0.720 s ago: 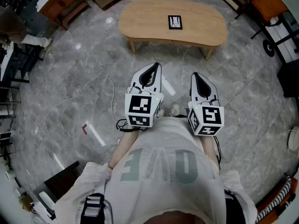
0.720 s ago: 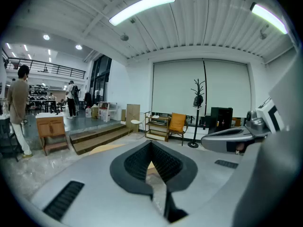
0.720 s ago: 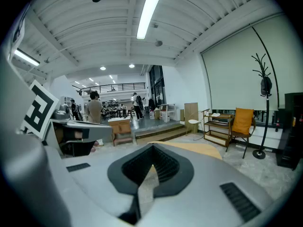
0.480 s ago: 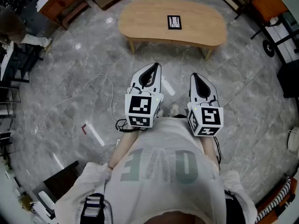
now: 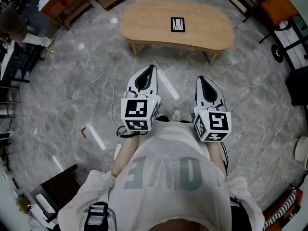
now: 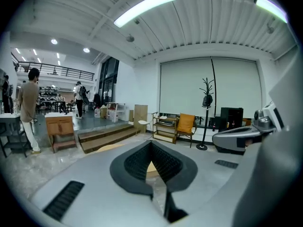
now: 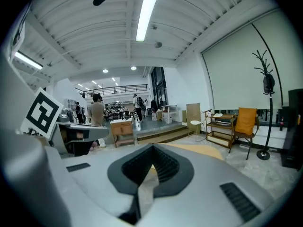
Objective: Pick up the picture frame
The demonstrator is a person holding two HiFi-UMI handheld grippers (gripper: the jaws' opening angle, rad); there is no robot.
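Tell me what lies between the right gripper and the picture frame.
In the head view, only bare marble floor and the wooden table's near edge lie between the right gripper and the picture frame.

- picture frame [image 5: 177, 24]: black border, pale middle with dark lines
- table [image 5: 144, 23]: plain light honey wood
- floor [image 5: 72, 81]: grey marble, whitish veins
- left gripper [image 5: 153, 67], right gripper [image 5: 200, 77]: white shells, black ribbed pads, black-and-white square markers
- chair [image 6: 185, 123]: mustard orange
- shirt [image 5: 166, 172]: off-white, faded grey-green letters

There are two tools, left tool [image 5: 146, 72] and right tool [image 5: 203, 80], one picture frame [image 5: 177, 24], one wooden worktop [image 5: 144, 23], one orange chair [image 6: 186, 123] and one coat stand [image 6: 207, 109].
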